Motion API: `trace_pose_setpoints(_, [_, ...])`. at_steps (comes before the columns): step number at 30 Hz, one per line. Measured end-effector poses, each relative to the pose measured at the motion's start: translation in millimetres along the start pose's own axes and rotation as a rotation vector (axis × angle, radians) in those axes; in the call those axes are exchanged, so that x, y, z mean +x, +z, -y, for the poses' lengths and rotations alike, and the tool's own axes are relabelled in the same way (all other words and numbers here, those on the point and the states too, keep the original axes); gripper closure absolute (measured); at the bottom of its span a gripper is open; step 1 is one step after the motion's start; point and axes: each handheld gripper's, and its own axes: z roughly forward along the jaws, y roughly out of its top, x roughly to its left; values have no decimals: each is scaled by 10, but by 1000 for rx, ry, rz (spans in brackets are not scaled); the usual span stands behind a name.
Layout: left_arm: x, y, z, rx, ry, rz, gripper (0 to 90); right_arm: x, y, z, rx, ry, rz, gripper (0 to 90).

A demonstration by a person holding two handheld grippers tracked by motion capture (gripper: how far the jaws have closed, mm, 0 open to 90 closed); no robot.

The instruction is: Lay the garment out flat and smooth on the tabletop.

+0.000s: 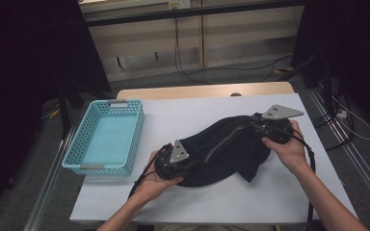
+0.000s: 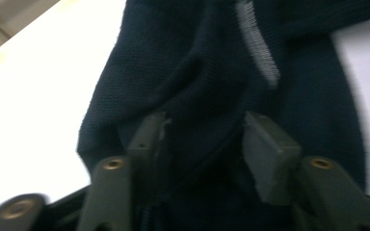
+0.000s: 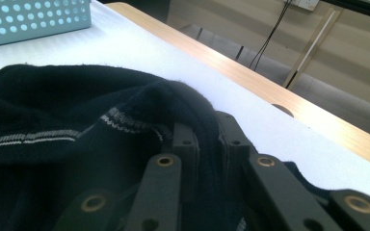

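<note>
The right gripper (image 3: 207, 139) pinches the garment's (image 1: 226, 149) 2 o'clock edge while the left gripper (image 2: 204, 139), at 8 o'clock, stands open around cloth, so pulling now could slip that end free.

Both forearms enter from six o'clock, the left hand (image 1: 155, 185) cradling the left gripper (image 1: 185, 166) at seven o'clock with jaws spread apart, the right hand (image 1: 287, 147) steadying the right gripper (image 1: 256, 124) at two o'clock, jaws pinched close.
</note>
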Motion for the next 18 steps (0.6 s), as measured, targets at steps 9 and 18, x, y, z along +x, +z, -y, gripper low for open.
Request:
trace_pose_setpoints(9, [18,203,69,85,45,29,243,-31,39,117,35,9,-8,764])
trace_pose_setpoints(18, [192,94,83,16,-105,-26,684,-35,-58,250,61,3,-10,573])
